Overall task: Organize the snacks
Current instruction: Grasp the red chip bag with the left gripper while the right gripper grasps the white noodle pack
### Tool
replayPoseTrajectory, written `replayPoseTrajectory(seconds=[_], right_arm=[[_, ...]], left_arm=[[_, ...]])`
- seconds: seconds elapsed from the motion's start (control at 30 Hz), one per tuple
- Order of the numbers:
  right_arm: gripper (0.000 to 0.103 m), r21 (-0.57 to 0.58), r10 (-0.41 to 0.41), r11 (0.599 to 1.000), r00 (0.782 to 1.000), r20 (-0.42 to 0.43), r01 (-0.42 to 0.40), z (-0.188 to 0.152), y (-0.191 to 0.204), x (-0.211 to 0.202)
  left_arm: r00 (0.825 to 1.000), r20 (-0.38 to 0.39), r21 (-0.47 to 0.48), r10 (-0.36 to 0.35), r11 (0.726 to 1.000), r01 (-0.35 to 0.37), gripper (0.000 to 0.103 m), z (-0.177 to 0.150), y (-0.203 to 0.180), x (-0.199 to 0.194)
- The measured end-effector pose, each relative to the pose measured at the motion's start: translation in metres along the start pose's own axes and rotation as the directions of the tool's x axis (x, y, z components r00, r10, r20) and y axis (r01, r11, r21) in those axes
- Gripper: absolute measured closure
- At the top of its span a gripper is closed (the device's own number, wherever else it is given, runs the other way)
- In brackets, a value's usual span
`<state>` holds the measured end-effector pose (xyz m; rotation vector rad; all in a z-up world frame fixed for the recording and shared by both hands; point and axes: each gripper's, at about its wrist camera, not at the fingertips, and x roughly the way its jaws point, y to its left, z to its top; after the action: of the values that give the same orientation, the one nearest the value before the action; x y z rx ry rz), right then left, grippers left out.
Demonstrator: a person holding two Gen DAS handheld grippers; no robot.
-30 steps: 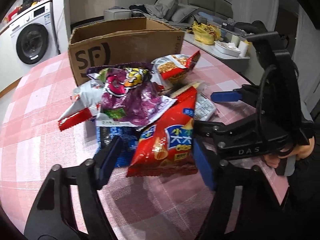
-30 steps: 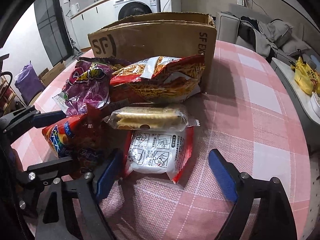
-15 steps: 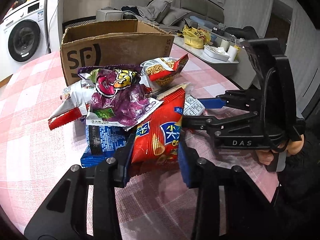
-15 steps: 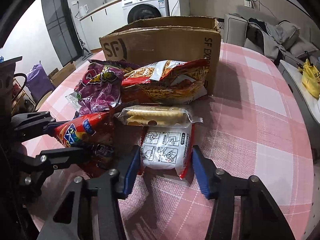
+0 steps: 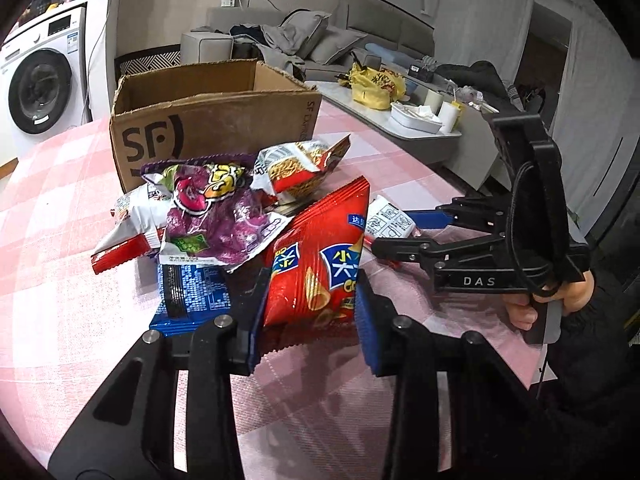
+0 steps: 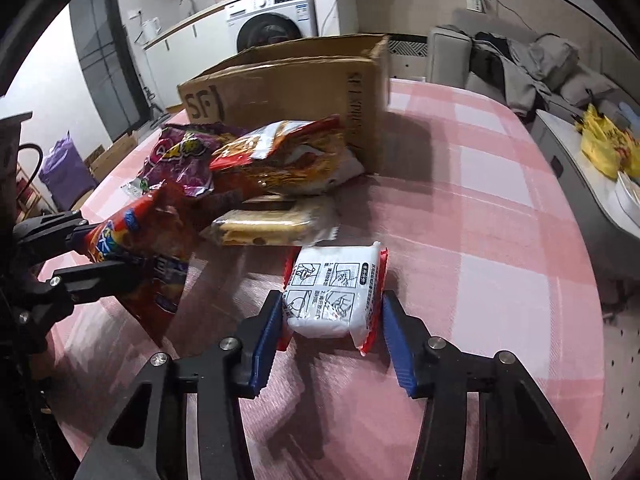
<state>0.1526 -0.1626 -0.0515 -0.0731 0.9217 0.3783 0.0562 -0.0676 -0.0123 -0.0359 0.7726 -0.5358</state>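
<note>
My left gripper (image 5: pixel 310 320) is shut on a red chip bag (image 5: pixel 320 256) and holds it tilted up off the pink checked table (image 5: pixel 60 280); the bag also shows in the right wrist view (image 6: pixel 140 248). My right gripper (image 6: pixel 330 336) is shut on a white instant-noodle pack (image 6: pixel 336 288) with red edges, lifted a little above the table. The rest of the snack pile lies behind: a purple bag (image 5: pixel 216 208), a noodle-snack bag (image 6: pixel 288 156), a cracker pack (image 6: pixel 264 228) and a blue pack (image 5: pixel 192 292). An open cardboard box (image 5: pixel 212 120) stands behind the pile.
A white-and-red bag (image 5: pixel 128 220) lies at the pile's left. A washing machine (image 5: pixel 36 88) stands far left, a sofa (image 5: pixel 304 40) behind, a low table (image 5: pixel 416 120) with a yellow bag to the right. The table edge (image 6: pixel 600 300) is near on the right.
Both grippers have closed from wide open onto their packs. The left has raised the red chip bag; the right has pulled the noodle pack away from the pile and lifted it.
</note>
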Motion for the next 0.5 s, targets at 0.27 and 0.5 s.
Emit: replayPoseTrajectory(seconds=[0.27,0.5], right_arm=[[0.053,0.026,-0.033,0.999,0.999,0.037,0.032,-0.002,-0.011,-0.013],[0.054,0.035,-0.05,0.998,0.997,0.06,0.048,0.001,-0.018,-0.021]], left_arm=[[1.0,0.023,-0.001,-0.018,1.0,0.018,0.068,0.002,-0.006,-0.011],[0.998,0.049,-0.004,-0.03,1.0,0.03,0.068,0.003,-0.01,-0.021]])
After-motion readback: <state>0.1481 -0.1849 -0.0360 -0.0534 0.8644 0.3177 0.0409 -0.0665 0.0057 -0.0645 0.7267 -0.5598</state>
